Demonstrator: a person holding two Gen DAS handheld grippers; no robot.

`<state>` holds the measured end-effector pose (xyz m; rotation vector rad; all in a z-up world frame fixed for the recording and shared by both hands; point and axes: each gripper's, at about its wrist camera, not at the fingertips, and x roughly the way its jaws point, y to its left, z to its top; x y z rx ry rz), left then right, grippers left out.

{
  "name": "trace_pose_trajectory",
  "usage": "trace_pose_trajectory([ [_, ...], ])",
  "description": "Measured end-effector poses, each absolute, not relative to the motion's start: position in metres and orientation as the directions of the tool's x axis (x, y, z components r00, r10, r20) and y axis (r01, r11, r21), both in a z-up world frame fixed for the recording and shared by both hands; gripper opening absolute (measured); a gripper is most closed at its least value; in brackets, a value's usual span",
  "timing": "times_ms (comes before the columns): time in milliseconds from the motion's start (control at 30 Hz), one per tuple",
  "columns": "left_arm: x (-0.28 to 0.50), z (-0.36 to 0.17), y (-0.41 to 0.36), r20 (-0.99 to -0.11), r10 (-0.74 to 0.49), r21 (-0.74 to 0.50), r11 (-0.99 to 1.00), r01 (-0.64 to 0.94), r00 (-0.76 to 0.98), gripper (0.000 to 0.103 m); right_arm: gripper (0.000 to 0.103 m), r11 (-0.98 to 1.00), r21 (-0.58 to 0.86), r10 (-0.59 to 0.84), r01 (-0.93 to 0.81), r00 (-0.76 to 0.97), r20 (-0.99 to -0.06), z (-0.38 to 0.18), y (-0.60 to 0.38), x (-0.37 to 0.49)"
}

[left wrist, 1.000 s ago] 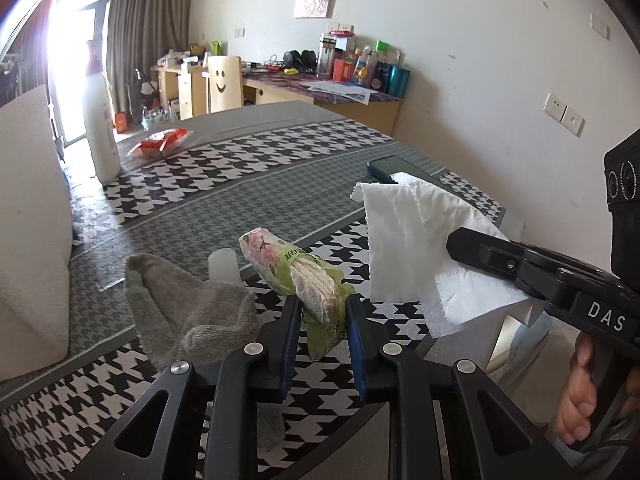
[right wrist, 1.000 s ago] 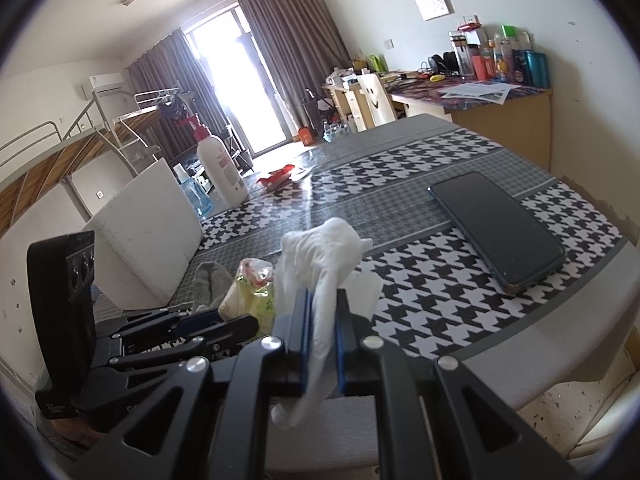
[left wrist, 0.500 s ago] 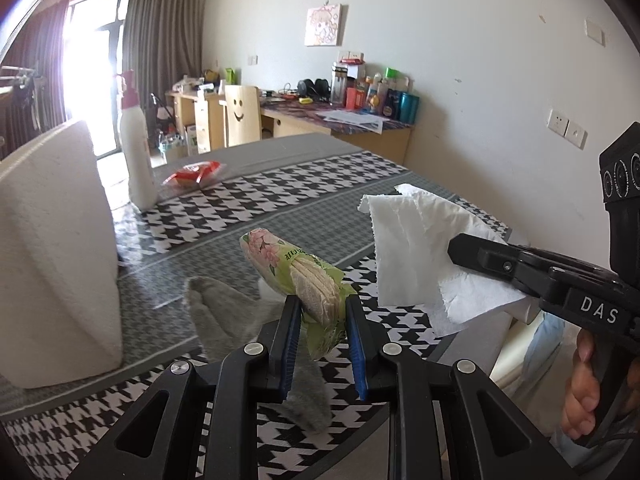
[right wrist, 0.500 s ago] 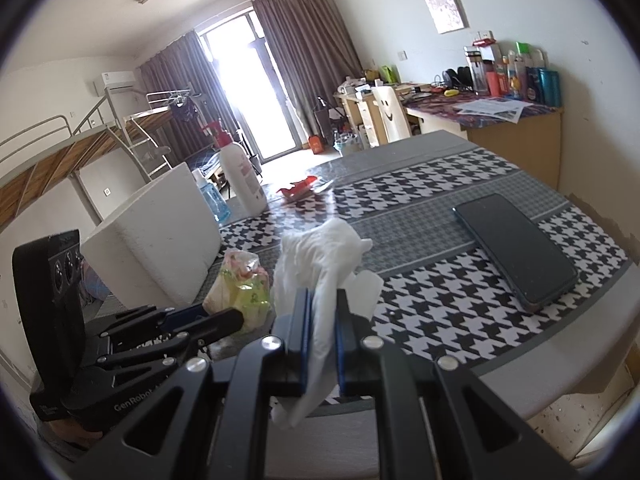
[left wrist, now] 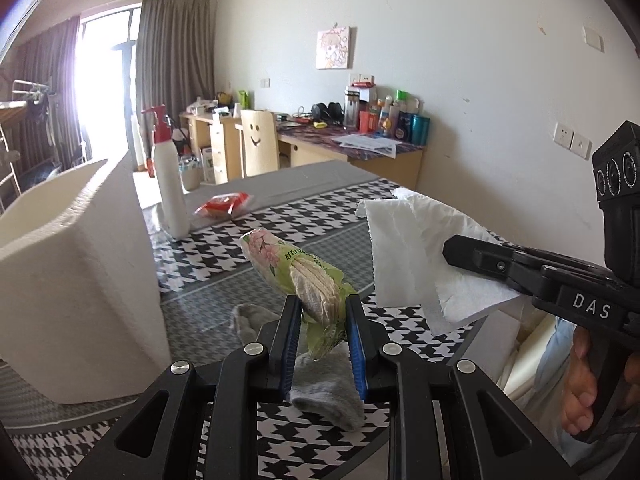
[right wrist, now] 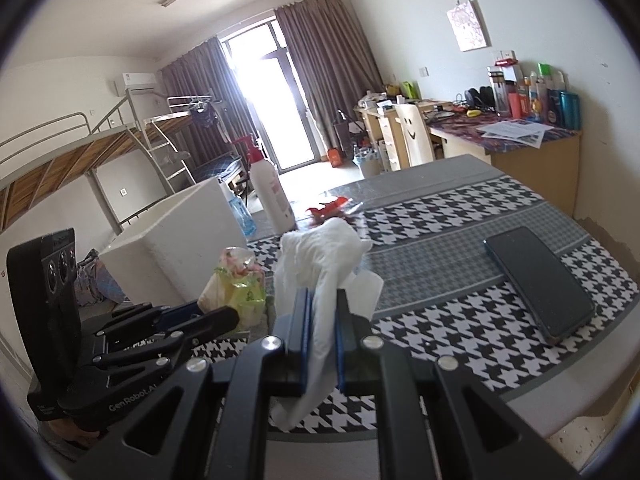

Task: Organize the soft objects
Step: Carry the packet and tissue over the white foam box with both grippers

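My left gripper (left wrist: 320,312) is shut on a green flowered tissue pack (left wrist: 296,272), lifted off the houndstooth table (left wrist: 280,216). Under it lies a grey sock (left wrist: 332,392). My right gripper (right wrist: 320,304) is shut on a white paper towel (right wrist: 320,248) that hangs through its jaws. In the left wrist view the right gripper (left wrist: 472,256) sits to the right with the paper towel (left wrist: 408,256). The right wrist view has the left gripper (right wrist: 224,316) and tissue pack (right wrist: 236,288) at lower left. A white foam box (left wrist: 72,280), open on top, stands left of both.
A black phone (right wrist: 540,280) lies on the table's right side. A white pump bottle (left wrist: 170,184) and a red packet (left wrist: 222,204) stand farther back. A desk with bottles (left wrist: 384,120) and a smiley-face chair (left wrist: 258,140) are behind the table. A person's hand (left wrist: 584,392) holds the right gripper's handle.
Both grippers have risen and tilted up with their loads. The foam box has come closer on the left, and the grey sock now lies lower, beneath the left jaws.
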<state>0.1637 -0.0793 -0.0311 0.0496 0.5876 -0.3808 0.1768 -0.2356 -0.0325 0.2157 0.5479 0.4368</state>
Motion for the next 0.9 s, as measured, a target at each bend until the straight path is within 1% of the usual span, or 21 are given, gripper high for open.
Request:
trace_pose_trajectory([
  [433,0.16,-0.017,-0.067,-0.507,-0.314,-0.033,0.938,0.346,0.803,0.024,0.014,0.88,0.288,0.47,-0.377,0.772,-0.427,-0.021,-0.225,0.181],
  [633,0.158,-0.01,-0.062,-0.486,-0.281,-0.006,0.948,0.319,0.827,0.024,0.014,0.876,0.278,0.479,-0.394,0.771,-0.419,-0.016,-0.218,0.184],
  [900,0.159,0.002,-0.056,-0.457,-0.281,-0.005,0.95,0.313,0.844,0.024,0.014,0.874,0.263,0.484,-0.409,0.775,-0.406,-0.009,-0.213,0.186],
])
